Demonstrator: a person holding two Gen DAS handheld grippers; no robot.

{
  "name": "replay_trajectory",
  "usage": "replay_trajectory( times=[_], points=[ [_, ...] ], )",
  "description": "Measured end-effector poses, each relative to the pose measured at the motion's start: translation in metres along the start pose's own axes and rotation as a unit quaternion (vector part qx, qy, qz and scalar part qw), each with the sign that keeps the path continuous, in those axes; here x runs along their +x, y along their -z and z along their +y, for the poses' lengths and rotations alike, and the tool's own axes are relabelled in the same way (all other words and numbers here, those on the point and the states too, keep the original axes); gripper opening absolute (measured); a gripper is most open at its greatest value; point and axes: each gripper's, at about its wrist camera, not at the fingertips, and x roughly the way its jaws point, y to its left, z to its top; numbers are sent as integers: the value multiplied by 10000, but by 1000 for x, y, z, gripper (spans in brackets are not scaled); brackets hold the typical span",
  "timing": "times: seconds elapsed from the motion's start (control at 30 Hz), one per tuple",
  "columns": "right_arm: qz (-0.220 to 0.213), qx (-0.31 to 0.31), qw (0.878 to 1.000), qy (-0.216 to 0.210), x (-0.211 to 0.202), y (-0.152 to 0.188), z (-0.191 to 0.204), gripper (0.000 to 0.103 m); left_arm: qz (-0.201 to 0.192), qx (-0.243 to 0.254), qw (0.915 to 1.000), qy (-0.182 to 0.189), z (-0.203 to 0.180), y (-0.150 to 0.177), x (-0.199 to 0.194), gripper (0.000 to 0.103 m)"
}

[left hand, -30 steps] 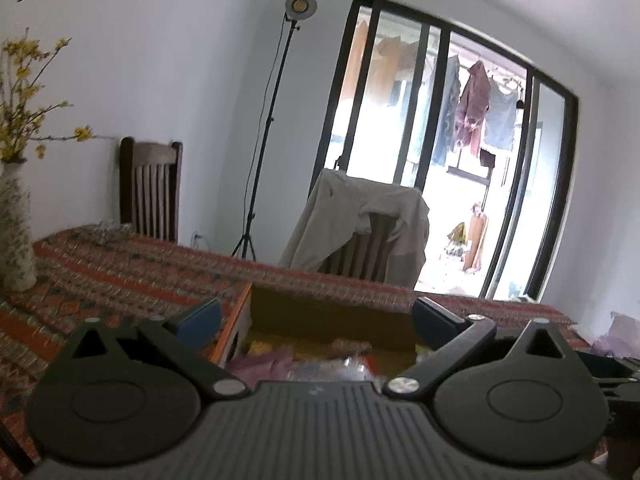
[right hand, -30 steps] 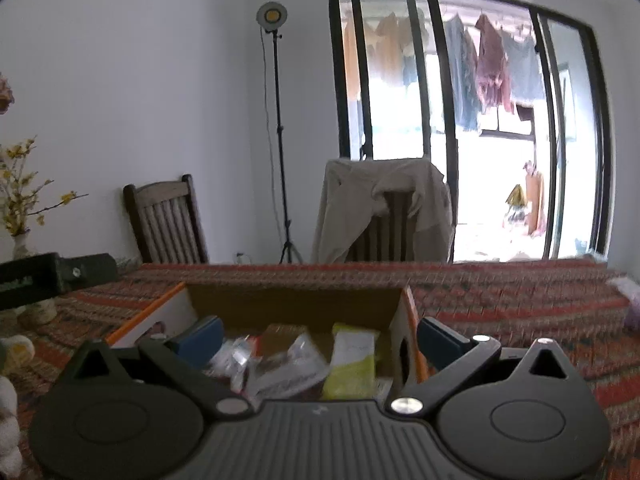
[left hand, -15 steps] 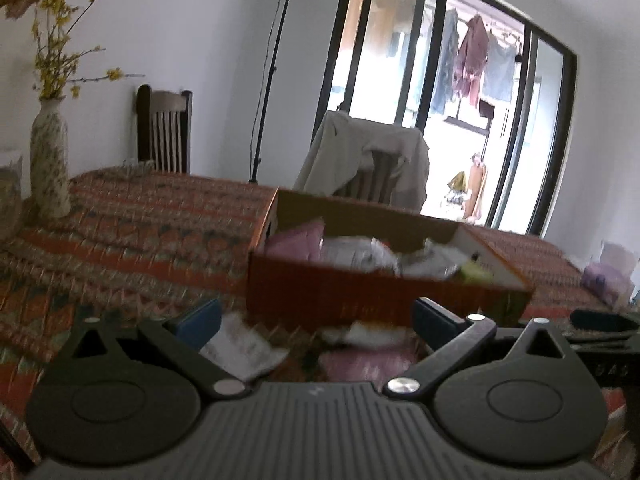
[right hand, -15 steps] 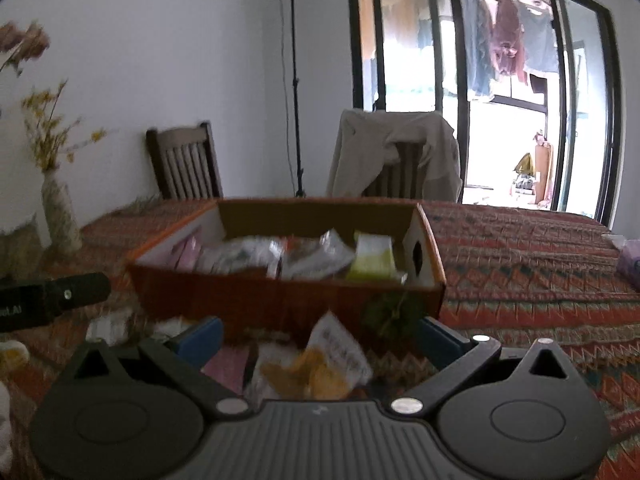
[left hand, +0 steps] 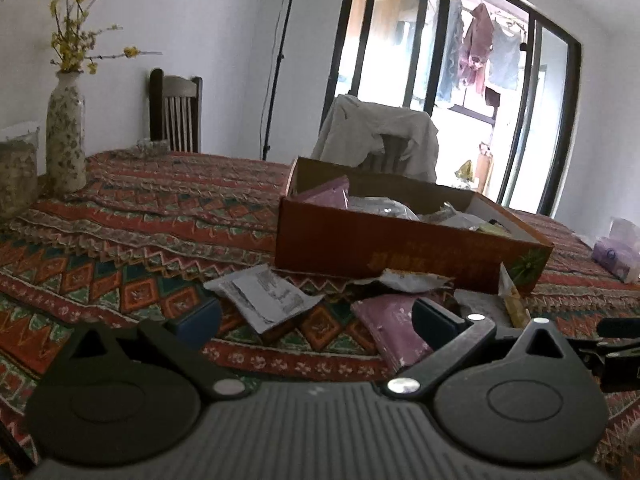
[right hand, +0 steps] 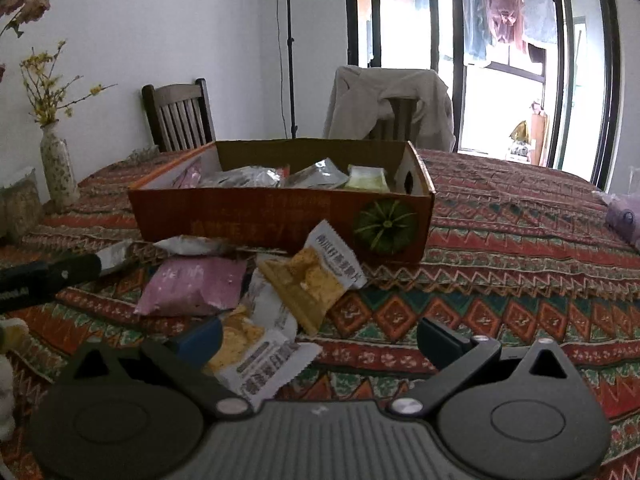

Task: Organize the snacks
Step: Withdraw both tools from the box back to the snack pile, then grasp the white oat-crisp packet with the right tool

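Observation:
An orange cardboard box (right hand: 280, 224) (left hand: 400, 256) holding several snack packets stands mid-table. Loose packets lie in front of it: a purple one (right hand: 192, 286) (left hand: 396, 328), two white-and-yellow cracker packets (right hand: 316, 272) (right hand: 256, 352), and a white packet (left hand: 264, 296). My right gripper (right hand: 318, 334) is open, low over the table, its left finger beside the nearer cracker packet. My left gripper (left hand: 316, 318) is open too, with the white and purple packets just beyond its fingers. Neither holds anything.
A patterned cloth (right hand: 500, 288) covers the table. A flowered vase (left hand: 64, 136) and a jar (left hand: 16, 172) stand at the left edge. Two chairs (right hand: 176, 116), one draped with a jacket (right hand: 392, 100), sit behind. A purple tissue pack (left hand: 612, 252) lies far right.
Both grippers have pulled back from over the box and dropped toward the table, so the loose packets in front of the box now show. Both stay open and empty.

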Motion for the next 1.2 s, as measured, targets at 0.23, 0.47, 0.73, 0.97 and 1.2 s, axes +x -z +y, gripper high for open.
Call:
replay_trajectory(
  times=[0.23,0.47,0.73,0.97,1.2],
  points=[
    [234,-152,9996,-82,15,3,19,103,-28,-336,9992,224,11,1,-2,103],
    [529,-76,9986,51,37,5,28,103,-35,-321,9990,324,10,2,-2,103],
    [368,-175,9991,-133,30,11,29,78,12,-247,9990,386,8,3,-1,103],
    [190,-416,9986,-266,20,15,34,56,21,-260,9989,381,8,3,0,103],
    [-354,-343,9983,-326,-2,8,25,55,43,-251,9990,373,8,3,0,103]
  ],
)
